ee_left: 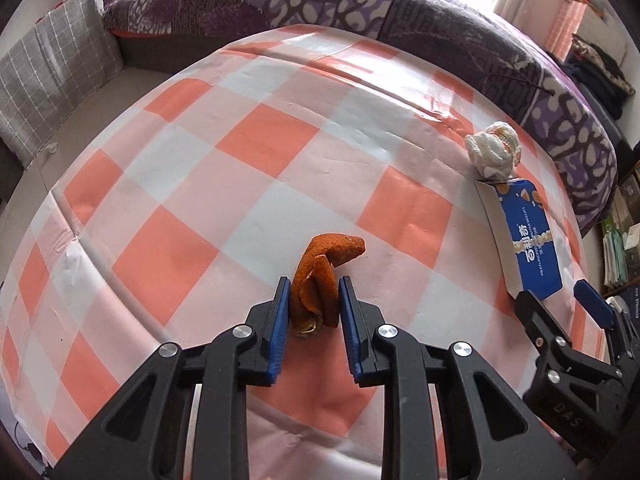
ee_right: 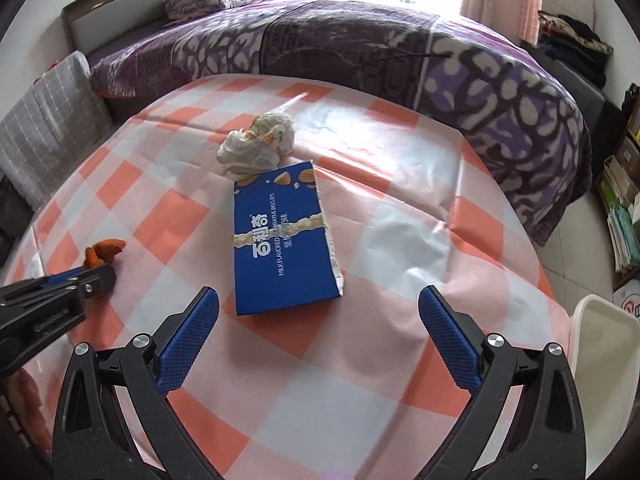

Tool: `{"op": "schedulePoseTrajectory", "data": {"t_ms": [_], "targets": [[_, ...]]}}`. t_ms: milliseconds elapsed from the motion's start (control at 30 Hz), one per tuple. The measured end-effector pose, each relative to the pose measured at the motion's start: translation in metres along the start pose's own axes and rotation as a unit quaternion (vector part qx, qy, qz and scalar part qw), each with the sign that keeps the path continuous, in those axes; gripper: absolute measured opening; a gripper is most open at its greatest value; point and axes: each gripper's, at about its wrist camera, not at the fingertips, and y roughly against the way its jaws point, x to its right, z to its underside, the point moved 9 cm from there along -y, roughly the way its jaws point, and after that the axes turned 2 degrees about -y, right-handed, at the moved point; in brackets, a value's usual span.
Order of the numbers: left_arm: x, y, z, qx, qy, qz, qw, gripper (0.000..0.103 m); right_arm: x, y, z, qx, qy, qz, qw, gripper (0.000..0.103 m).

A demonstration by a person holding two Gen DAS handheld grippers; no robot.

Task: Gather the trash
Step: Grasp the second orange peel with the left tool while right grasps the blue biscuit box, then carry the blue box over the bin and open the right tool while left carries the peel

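A curled piece of orange peel lies on the checked tablecloth, and my left gripper is shut on its near end, both blue pads pressing it. The right wrist view shows the same peel at the left, with the left gripper on it. A blue biscuit box lies flat just ahead of my right gripper, whose fingers stand wide open, apart from the box. A crumpled white tissue wad rests against the box's far end. In the left wrist view the box, wad and right gripper appear at the right.
A white bin stands off the table's right edge. A bed with a purple patterned cover runs behind the table. A grey checked cushion is at the left, and shelves with books at the far right.
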Motion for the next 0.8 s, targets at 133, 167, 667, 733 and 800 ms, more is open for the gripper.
{"op": "schedulePoseTrajectory", "data": {"t_ms": [133,167,667,733,800], "targets": [[-0.016,0.002,0.001,0.000,0.011,-0.002,0.9999,0.025,-0.010,-0.016,-0.002,-0.009,-0.001,-0.005,1.000,0.096],[-0.019,0.002,0.002,0.000,0.014,-0.002,0.9999,0.025,-0.013,-0.018,-0.003,-0.008,0.000,-0.007,1.000,0.096],[-0.043,0.012,0.002,-0.002,0.050,-0.010,0.9987,0.025,-0.024,0.002,-0.018,0.019,-0.030,-0.040,0.999,0.054],[-0.043,0.016,0.001,0.003,0.053,-0.010,0.9985,0.025,-0.024,0.011,-0.021,0.028,-0.031,-0.040,0.998,0.054],[-0.043,0.021,-0.001,0.006,0.055,-0.007,0.9984,0.025,-0.021,0.019,-0.024,0.035,-0.037,-0.040,0.998,0.054]]}}
